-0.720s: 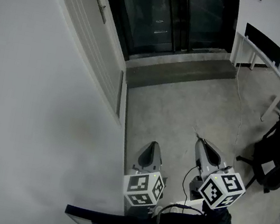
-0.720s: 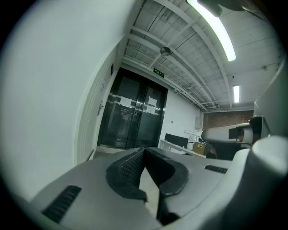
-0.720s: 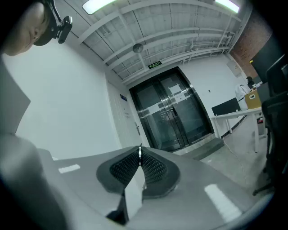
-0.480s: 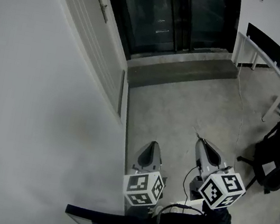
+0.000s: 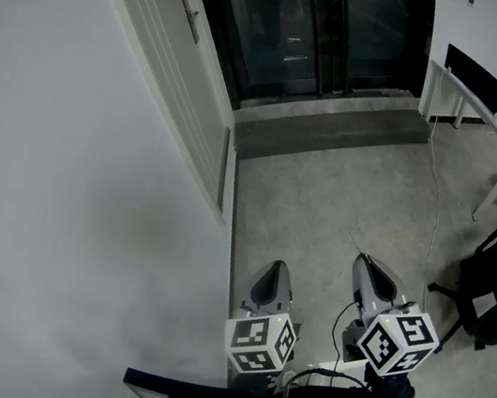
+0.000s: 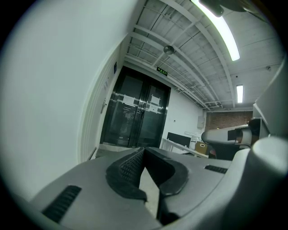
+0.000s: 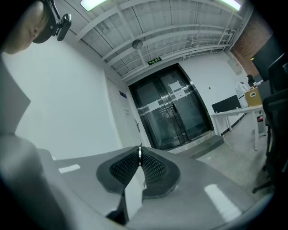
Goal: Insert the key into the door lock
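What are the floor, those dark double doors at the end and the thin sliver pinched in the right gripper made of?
The floor looks like bare concrete: matte, mottled grey. The double doors seem glass in dark metal frames, given the reflections. The key in the right gripper is probably metal: a thin bright edge.

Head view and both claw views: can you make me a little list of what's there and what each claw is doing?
left claw: shut, nothing in it
right claw: shut on a thin silver metal key
white panelled door: in the left wall, farther ahead
metal lever handle: on that door, far from both claws
grey concrete floor: below both claws
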Action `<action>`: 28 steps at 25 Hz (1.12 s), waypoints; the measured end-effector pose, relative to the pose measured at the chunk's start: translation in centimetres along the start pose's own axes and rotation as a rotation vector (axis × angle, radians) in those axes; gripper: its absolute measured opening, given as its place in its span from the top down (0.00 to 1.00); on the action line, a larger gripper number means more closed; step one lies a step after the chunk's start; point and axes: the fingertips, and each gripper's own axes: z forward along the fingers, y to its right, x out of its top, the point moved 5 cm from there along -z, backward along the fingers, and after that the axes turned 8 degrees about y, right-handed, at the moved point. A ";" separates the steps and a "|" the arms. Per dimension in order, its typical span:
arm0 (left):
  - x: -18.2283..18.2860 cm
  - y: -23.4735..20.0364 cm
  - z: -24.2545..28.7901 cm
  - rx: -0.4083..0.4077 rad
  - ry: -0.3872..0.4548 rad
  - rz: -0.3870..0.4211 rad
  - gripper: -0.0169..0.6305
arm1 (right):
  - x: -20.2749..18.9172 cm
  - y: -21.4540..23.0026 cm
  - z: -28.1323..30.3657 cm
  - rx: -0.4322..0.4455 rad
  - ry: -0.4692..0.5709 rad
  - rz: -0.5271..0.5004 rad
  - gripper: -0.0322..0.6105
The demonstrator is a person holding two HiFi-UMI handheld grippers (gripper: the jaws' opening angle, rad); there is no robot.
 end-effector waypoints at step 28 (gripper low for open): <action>-0.7 -9.5 13.6 0.118 -0.013 -0.035 0.97 | -1.7 4.0 17.3 0.023 -0.022 -0.048 0.93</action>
